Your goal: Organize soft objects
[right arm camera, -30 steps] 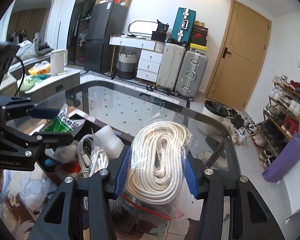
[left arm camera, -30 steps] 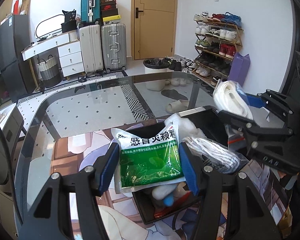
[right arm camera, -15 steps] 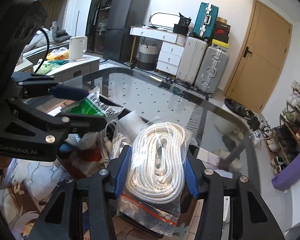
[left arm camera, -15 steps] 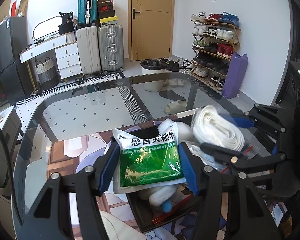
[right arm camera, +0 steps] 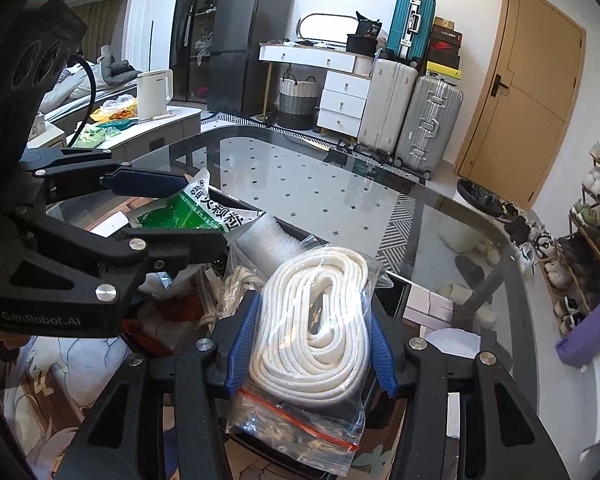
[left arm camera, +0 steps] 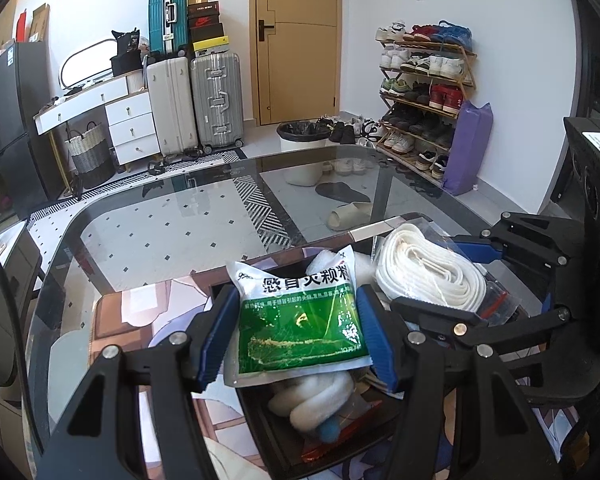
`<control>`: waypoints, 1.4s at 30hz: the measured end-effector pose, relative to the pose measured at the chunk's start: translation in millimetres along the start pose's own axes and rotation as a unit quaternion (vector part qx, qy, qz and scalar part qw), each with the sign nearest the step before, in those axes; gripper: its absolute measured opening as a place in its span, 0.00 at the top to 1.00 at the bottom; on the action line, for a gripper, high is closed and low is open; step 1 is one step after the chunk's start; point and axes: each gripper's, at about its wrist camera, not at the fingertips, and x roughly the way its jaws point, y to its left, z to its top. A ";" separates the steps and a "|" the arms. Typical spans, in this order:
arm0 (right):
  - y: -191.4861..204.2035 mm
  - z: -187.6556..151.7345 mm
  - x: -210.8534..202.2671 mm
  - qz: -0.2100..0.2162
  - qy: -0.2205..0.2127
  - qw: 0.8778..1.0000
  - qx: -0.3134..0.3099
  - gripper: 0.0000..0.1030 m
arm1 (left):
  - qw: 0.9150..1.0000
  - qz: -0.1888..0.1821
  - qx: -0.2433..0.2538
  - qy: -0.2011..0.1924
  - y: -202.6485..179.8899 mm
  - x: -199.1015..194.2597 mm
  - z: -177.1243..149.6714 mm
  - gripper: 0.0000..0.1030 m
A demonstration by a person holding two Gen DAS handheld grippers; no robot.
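The left gripper (left arm camera: 296,330) is pinching a green-and-white sachet (left arm camera: 300,320) printed with Chinese characters, its fingers (left arm camera: 216,332) pressing both edges above the black bin (left arm camera: 260,424); "GenRobot.AI" is showing on its body in the right wrist view. The right gripper (right arm camera: 310,344) is squeezing a zip bag of coiled white rope (right arm camera: 320,320), now lying closer at the sachet's 3 o'clock than a second ago. The bin is sitting on the glass table (left arm camera: 160,232), with suitcases (left arm camera: 216,104) standing at 12 o'clock.

Left hand-held gripper (left arm camera: 296,334): matte black angular linkage arms, blue finger pads, round silver screws.
Right hand-held gripper (right arm camera: 312,340): the same black frame, blue pads, silver screws.
Marking: grey "GenRobot.AI" lettering at 9 o'clock in right wrist view.
Cable: a black one at 10 o'clock there.
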 end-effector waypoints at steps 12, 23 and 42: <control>-3.7 -2.4 -26.8 -0.019 -0.028 0.999 0.004 0.18 | 1.000 -0.014 0.014 0.018 -1.9 1.3 -8.8 0.41; -14.2 -17.0 -59.4 -0.015 -0.050 0.998 0.035 0.09 | 0.999 -0.025 0.020 -0.008 -4.4 -25.1 -12.3 0.16; -2.9 -48.0 -94.9 0.041 -0.097 0.990 0.098 0.01 | 0.997 0.022 -0.045 -0.056 5.4 -54.7 -43.4 0.00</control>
